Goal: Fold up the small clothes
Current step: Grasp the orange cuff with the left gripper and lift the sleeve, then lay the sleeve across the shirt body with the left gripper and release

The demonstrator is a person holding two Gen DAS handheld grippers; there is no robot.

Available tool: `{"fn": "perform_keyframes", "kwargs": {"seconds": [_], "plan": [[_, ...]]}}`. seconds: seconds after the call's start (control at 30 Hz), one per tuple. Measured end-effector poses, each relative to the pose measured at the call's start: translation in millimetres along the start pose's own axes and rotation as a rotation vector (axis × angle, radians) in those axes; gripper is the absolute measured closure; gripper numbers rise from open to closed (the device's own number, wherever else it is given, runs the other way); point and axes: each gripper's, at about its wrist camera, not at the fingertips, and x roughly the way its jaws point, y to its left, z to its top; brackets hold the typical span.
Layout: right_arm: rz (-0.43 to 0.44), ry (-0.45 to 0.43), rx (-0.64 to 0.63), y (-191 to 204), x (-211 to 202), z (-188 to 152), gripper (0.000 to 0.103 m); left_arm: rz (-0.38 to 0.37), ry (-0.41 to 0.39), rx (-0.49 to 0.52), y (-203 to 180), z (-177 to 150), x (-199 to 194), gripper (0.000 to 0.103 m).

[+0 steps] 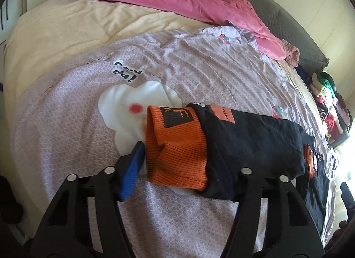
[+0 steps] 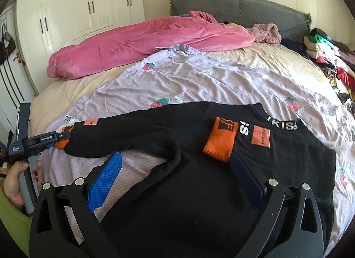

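Black knit sweatshirt (image 2: 177, 169) with orange ribbed cuffs is seen spread flat on the lilac printed quilt (image 2: 199, 80) of the bed, collar towards the headboard, hem towards the near edge

- One sleeve already laid across the chest, its orange cuff (image 2: 219, 140) resting just below the collar lettering; judged a first fold done
- Other sleeve (image 2: 124, 135) stretched out sideways; its long axis runs level across the right wrist view, cuff pointing at the left tongs (image 2: 58, 139)
- Left tongs: sleeve end (image 1: 177, 144) lies between the half-closed fingers; blue pad (image 1: 131, 169) just beside the cuff, other finger hidden under black cloth; whether the cloth is pinched cannot be told. Placement judged to be for lifting this sleeve inward to match the first
- Right tongs (image 2: 177, 169): wide, nothing held, hovering over the body panel, blue pad (image 2: 106, 180) near the armpit crease; judged ready to pin the cloth
- A hand (image 2: 15, 180) is seen on the left tool's handle
- Pink duvet (image 2: 144, 42) and clothes heap (image 2: 328, 62) lie well apart
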Motion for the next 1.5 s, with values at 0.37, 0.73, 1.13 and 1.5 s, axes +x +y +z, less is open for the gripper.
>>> {"fn": "perform_keyframes", "kwargs": {"seconds": [0.37,0.73,1.13,1.5], "plan": [[-0.005,-0.01,0.1,-31,-1,-12,0.005,-0.026,-0.076,0.101,-23,-2,-13,0.097],[-0.04,-0.062,0.22,-80,-28,-25,0.005,-0.179,-0.172,0.197,-90,-1,-63,0.098],[-0.086,-0.136,0.31,-137,-76,-53,0.005,-0.304,-0.188,0.397,-207,-26,-89,0.099],[-0.14,-0.197,0.446,-200,-123,-91,0.005,-0.391,-0.135,0.584,-298,-81,-90,0.099]]}}
